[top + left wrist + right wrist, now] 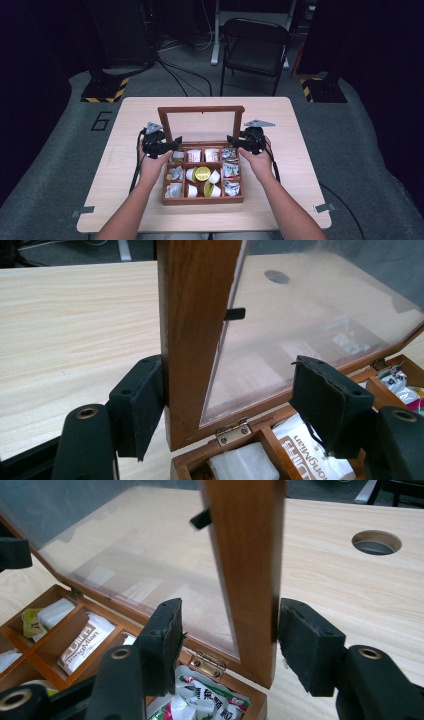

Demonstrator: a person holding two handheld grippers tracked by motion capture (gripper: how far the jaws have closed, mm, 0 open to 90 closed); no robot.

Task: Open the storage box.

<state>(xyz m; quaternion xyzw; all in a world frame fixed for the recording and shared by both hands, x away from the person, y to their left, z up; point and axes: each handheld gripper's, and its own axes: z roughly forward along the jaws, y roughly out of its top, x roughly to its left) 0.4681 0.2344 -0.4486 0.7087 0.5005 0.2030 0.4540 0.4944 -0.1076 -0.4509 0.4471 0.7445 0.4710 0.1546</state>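
Observation:
A wooden compartment box (202, 200) sits mid-table with its glass-paned lid (201, 110) standing upright. My left gripper (165, 146) straddles the lid's left side rail (195, 315). In the left gripper view its outer pad (142, 405) rests against the rail's outer edge, while the other pad (327, 400) hangs in front of the glass, clear of the wood. My right gripper (237, 141) straddles the right rail (250, 555). There the outer pad (305, 645) lies close to the rail's edge and the inner pad (167, 630) stands off from it. Both grippers (232, 395) (237, 635) are open.
The box holds sachets (82, 642), wrapped packets (230, 170) and small cups, one with a gold top (202, 173). The table (285, 120) has a round hole (376, 542) behind the lid. A folding chair (255, 45) and stand bases sit beyond the far edge.

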